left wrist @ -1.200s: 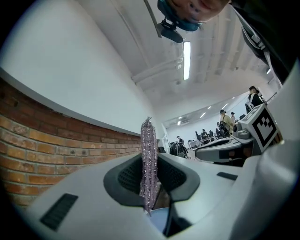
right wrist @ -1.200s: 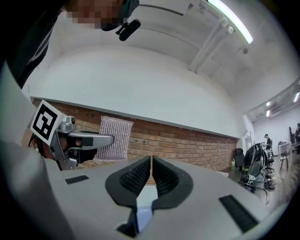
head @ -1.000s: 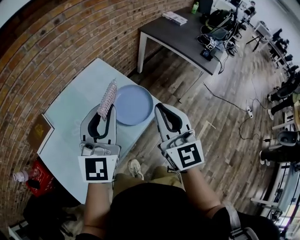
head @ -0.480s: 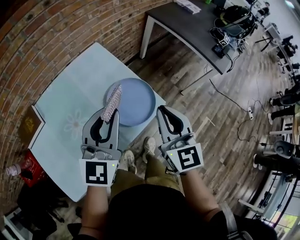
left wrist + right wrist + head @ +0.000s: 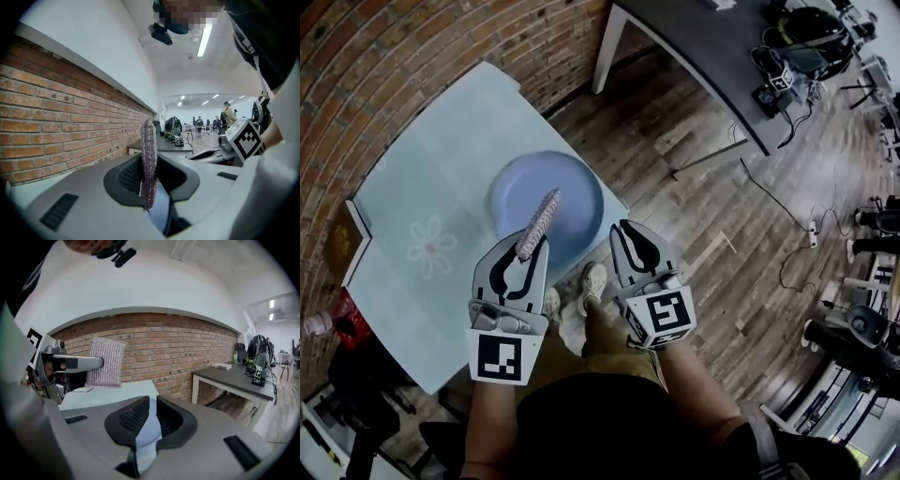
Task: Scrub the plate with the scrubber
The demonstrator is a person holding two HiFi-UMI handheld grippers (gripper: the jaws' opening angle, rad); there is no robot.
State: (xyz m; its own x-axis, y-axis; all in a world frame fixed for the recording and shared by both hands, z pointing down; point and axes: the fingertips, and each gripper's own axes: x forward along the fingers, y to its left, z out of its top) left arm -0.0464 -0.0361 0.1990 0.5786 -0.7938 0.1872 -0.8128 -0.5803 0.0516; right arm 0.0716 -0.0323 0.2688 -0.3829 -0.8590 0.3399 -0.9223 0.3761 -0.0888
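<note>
1. My left gripper has its jaws clamped on the scrubber. In the left gripper view the scrubber shows edge-on as a thin, glittery pinkish strip standing up out of the jaws
2. In the right gripper view the same scrubber shows its flat face at the upper left of the frame, a pale pink mesh pad against the brick wall
3. My right gripper has its jaws drawn together to a thin slit and they clamp nothing. The pale blue of the plate shows through that slit
4. In the head view the plate lies at the centre of the frame, on the near right corner of the pale tabletop. The scrubber's free end reaches over the plate's middle, but I cannot tell whether it touches the plate
5. The right gripper's tips sit just beside the plate's right rim, off the tabletop edge and over the wooden floor
6. A faint flower print marks the tabletop left of the plate
7. Two light shoes show between the grippers, below the plate
8. A dark desk stands at the upper right of the frame, well apart from the tabletop
</note>
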